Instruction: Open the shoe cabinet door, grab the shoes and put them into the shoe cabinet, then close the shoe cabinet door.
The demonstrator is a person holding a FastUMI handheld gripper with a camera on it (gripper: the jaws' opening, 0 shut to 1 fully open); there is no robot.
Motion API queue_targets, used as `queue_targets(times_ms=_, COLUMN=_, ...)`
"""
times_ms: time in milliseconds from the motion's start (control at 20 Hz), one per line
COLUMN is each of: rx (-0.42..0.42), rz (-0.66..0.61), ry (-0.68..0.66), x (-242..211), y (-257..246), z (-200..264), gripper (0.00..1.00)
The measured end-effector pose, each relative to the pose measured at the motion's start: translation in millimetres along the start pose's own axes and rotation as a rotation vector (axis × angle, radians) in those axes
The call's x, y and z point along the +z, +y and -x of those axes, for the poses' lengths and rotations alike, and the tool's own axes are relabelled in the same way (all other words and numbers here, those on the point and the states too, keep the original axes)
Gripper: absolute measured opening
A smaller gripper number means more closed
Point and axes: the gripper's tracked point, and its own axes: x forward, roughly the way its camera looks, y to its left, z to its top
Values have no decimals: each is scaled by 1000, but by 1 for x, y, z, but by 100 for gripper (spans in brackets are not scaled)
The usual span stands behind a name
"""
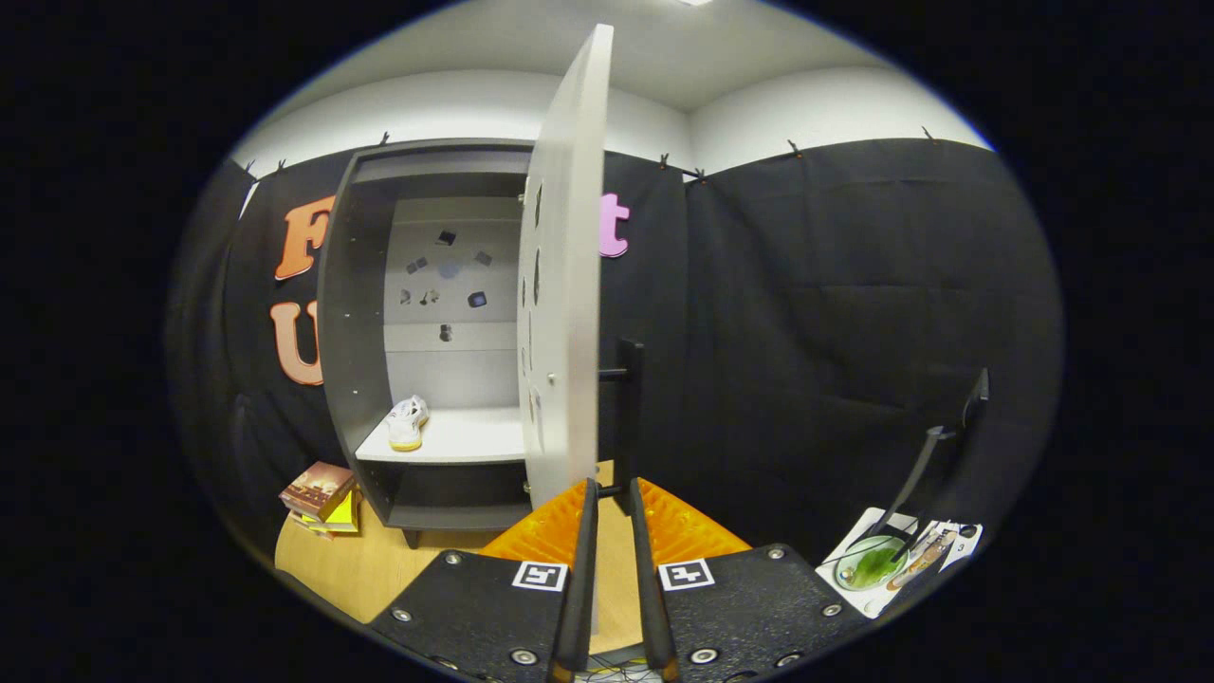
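The dark shoe cabinet (353,313) stands open ahead and to the left of my fingers. One white shoe with a yellowish sole (408,423) lies on its pale shelf (465,438), at the left side. The pale cabinet door (564,285) swings out toward me and is seen almost edge-on. Its black vertical handle (632,398) sits on the door's right face. My gripper (612,487) is at the handle's lower end, narrowly closed with the bar between the fingertips.
A stack of books (321,495) lies on the wooden floor (379,569) left of the cabinet. To the right, a white mat holds a green bowl (871,563), with a black stand (934,455) leaning over it. Black cloth walls surround the booth.
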Motion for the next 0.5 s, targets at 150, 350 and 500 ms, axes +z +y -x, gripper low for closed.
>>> queue_targets(times_ms=150, rx=-18, rz=9, ry=-6, x=-12, y=11, z=19, gripper=30)
queue_targets(times_ms=350, rx=77, rz=20, ry=4, x=-32, y=71, z=36, gripper=47)
queue_targets(times_ms=500, rx=175, rz=48, ry=7, x=-49, y=118, z=36, gripper=52)
